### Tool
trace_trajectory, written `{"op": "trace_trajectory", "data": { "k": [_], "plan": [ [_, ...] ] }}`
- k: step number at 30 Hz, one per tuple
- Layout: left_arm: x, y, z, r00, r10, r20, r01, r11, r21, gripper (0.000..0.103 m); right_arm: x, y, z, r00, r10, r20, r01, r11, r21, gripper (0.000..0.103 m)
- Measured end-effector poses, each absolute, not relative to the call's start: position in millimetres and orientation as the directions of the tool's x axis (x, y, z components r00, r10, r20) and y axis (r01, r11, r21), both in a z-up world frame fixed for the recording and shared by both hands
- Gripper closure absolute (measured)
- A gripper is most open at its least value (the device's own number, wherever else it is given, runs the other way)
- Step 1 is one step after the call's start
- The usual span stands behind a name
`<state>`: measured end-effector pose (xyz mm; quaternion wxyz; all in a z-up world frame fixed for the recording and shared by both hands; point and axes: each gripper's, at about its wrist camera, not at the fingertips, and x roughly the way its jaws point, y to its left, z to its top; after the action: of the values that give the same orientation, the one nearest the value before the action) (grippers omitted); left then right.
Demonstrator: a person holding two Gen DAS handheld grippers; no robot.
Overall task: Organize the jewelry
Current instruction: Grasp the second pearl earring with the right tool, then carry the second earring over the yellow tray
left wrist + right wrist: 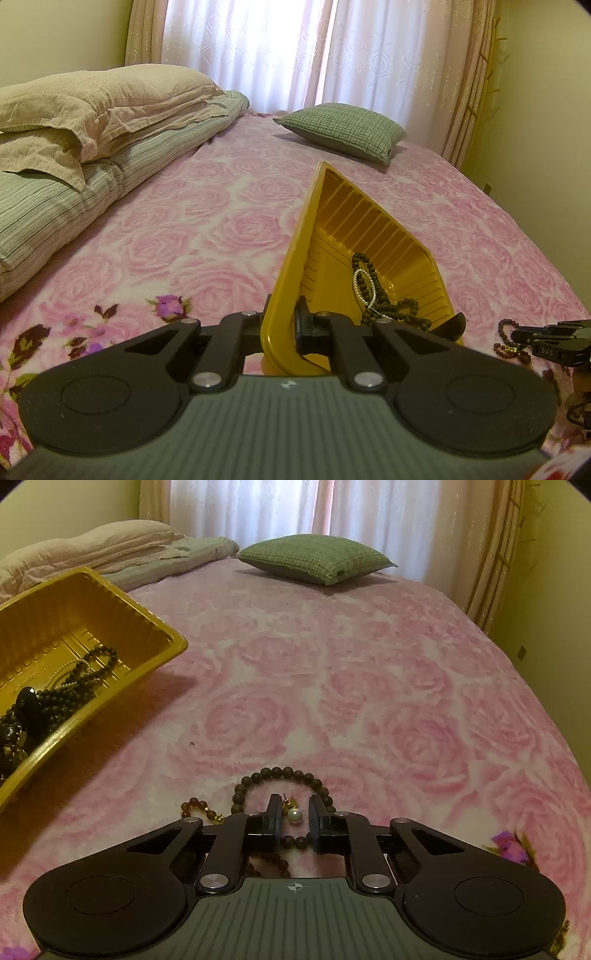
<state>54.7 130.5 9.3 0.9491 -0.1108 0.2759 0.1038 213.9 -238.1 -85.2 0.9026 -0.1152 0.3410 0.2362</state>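
Note:
My left gripper (284, 314) is shut on the near rim of a yellow plastic tray (354, 221), which it holds tilted above the bed. Inside the tray lie a dark bead necklace (369, 291) and a thin pearl strand (359, 282). The right wrist view shows the same tray (92, 602) at the left. My right gripper (294, 805) hangs low over the blanket, open, its fingers on either side of a pearl earring (295, 816) without pressing on it. A dark bead bracelet (284, 773) rings the fingertips. A reddish bead strand (199, 806) lies just to the left.
The bed is covered by a pink rose blanket (369, 683). A green checked cushion (314, 557) lies at the far end. Folded bedding with a beige pillow (92, 110) is stacked along the left. Curtains hang behind the bed, and a yellow-green wall stands to the right.

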Motion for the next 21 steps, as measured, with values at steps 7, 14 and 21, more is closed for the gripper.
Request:
{"op": "trace_trajectory", "data": {
  "k": [7,14,21],
  "plan": [
    [54.8,130.3,9.5,0.826,0.135,-0.547,-0.257,0.954,-0.152,0.096,208.6,-235.6,-80.2,0.661,0.355,-0.661,-0.509,0.859,-0.048,0.095],
    [53.5,133.2,7.0,0.827,0.135,-0.546,-0.255,0.955,-0.15,0.096,191.5,-216.5,-44.6,0.687,0.418,-0.595,-0.547,0.836,-0.045,0.095],
    [54.0,133.0,7.0,0.827,0.136,-0.546,-0.257,0.955,-0.151,0.096,172.7,-184.3,-8.8,0.664,0.531,-0.526,-0.621,0.784,0.007,0.095]
  ]
}}
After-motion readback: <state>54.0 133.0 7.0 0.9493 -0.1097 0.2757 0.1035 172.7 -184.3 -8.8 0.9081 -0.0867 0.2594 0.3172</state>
